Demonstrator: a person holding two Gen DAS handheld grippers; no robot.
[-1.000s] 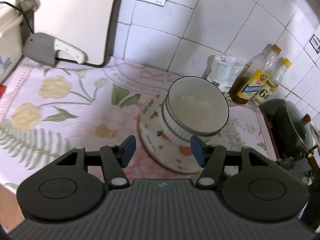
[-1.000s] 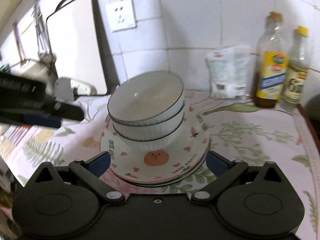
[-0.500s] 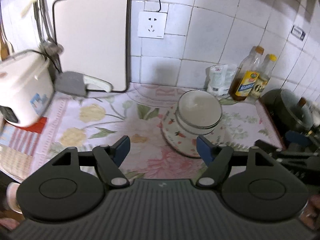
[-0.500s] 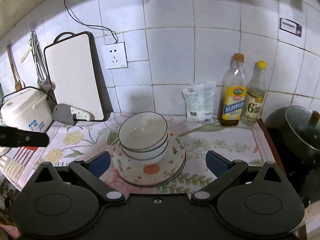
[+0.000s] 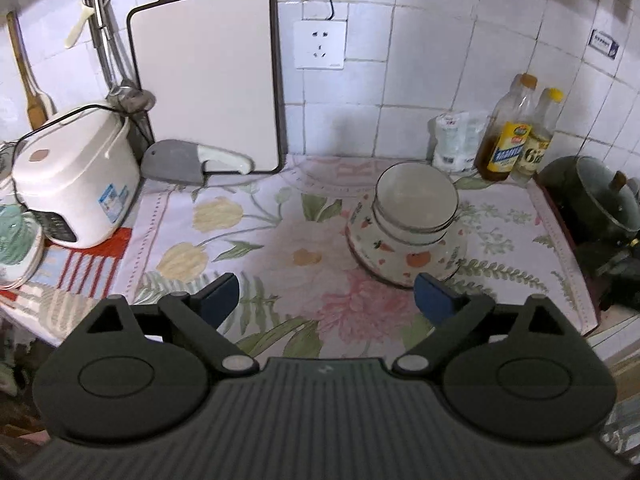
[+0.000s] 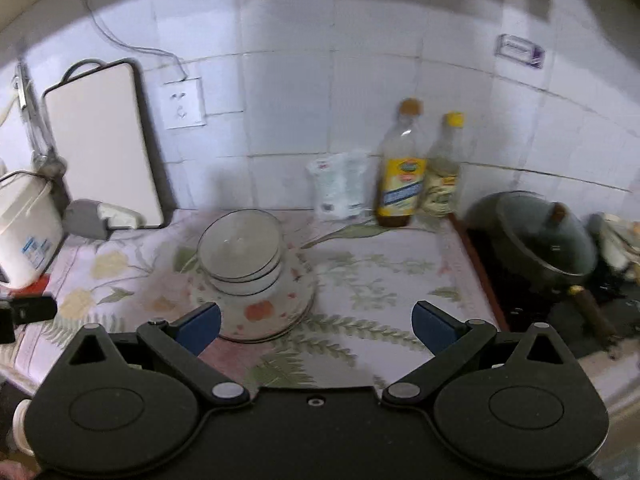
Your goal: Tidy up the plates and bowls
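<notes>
Two white ribbed bowls (image 5: 416, 204) (image 6: 240, 254) sit nested on a stack of patterned plates (image 5: 404, 258) (image 6: 260, 312) on the floral cloth. My left gripper (image 5: 326, 300) hovers well back from the stack, its jaws opening wide with nothing between them. My right gripper (image 6: 316, 326) is also pulled back and raised, open and empty; the stack lies ahead of its left finger. The tip of the left gripper (image 6: 24, 312) shows at the left edge of the right wrist view.
A white rice cooker (image 5: 72, 176) stands at the left, with a cutting board (image 5: 204, 76) and cleaver (image 5: 192, 160) against the tiled wall. Two oil bottles (image 5: 520, 132) and a white bag (image 5: 456, 144) stand behind the stack. A lidded pot (image 6: 536, 236) sits on the stove at right.
Both grippers have drawn back and up from the stack, which now looks smaller. The left jaws have spread wider. The bowls and plates stayed in place.
</notes>
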